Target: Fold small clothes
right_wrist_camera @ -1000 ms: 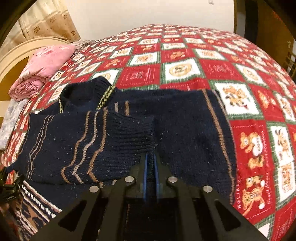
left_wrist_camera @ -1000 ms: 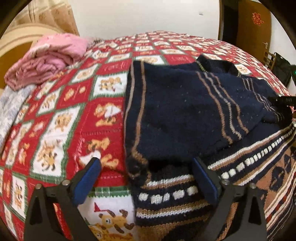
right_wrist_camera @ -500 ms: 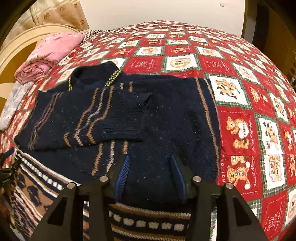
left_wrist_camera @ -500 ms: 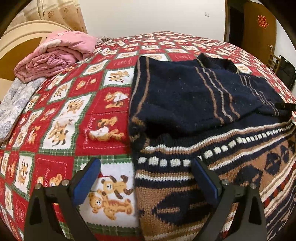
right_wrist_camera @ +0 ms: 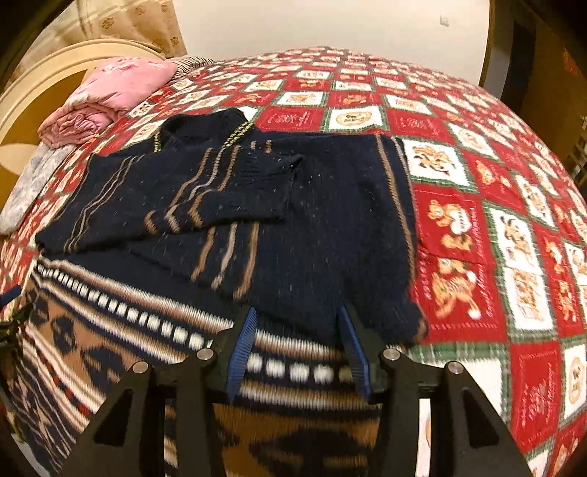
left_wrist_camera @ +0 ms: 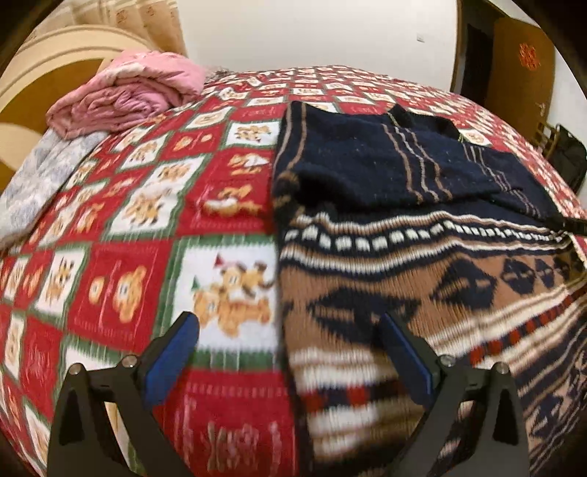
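Navy knitted sweater (right_wrist_camera: 323, 227) with tan stripes: laid flat on red checked bedspread (left_wrist_camera: 121, 279), sleeves folded in | left claw (left_wrist_camera: 290, 339): open, empty | right claw (right_wrist_camera: 295, 330): open, empty

A bed is covered by a red, white and green checked quilt (left_wrist_camera: 128, 279) printed with cartoon bears and dogs. At its far left corner lies a folded pink blanket (left_wrist_camera: 128, 97), and just near of that a grey patterned cloth (left_wrist_camera: 33, 183) hangs over the left edge. Behind them stands a curved cream headboard (right_wrist_camera: 47, 69) with beige curtains (right_wrist_camera: 128, 25) above it. A white wall (left_wrist_camera: 312, 33) runs across the far side. A brown door (left_wrist_camera: 521, 69) with a red emblem stands far right.
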Tool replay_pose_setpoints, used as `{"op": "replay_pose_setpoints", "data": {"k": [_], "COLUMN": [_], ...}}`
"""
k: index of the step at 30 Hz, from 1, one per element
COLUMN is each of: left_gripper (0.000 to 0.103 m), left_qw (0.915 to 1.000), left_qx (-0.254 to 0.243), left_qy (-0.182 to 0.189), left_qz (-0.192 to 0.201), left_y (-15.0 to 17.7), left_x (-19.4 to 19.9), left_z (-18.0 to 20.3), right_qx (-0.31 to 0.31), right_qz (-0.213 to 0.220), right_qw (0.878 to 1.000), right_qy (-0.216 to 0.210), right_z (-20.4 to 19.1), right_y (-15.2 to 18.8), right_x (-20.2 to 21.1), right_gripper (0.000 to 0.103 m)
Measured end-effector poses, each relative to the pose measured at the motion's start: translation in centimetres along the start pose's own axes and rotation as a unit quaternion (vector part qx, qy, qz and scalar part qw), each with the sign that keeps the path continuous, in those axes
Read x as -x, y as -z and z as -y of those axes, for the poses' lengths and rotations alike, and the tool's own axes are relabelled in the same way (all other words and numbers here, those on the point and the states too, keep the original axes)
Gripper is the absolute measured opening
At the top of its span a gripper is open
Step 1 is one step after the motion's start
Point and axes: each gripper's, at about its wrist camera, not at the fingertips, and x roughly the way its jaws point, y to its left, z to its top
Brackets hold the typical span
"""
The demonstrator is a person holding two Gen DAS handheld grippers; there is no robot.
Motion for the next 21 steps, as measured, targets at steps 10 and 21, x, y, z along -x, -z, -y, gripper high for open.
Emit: {"op": "replay_pose_setpoints", "data": {"k": [10, 21], "left_gripper": [0.101, 0.101], "left_qw": [0.9997, 0.9992], "left_qx": [0.009, 0.012], "left_qy": [-0.010, 0.017], "left_qz": [0.020, 0.033], "left_y": [3.2, 6.2], "left_x": [3.7, 6.9], "left_z": [0.7, 2.5], "right_qx": [-0.016, -0.006], "right_qz": [0.002, 0.019], "right_qw": [1.000, 1.000], "right_qy": [-0.013, -0.023], "right_z": [0.1, -1.9], "right_y": [6.1, 13.3], "right_x": [3.9, 8.1], "right_gripper": [0.053, 0.053]}}
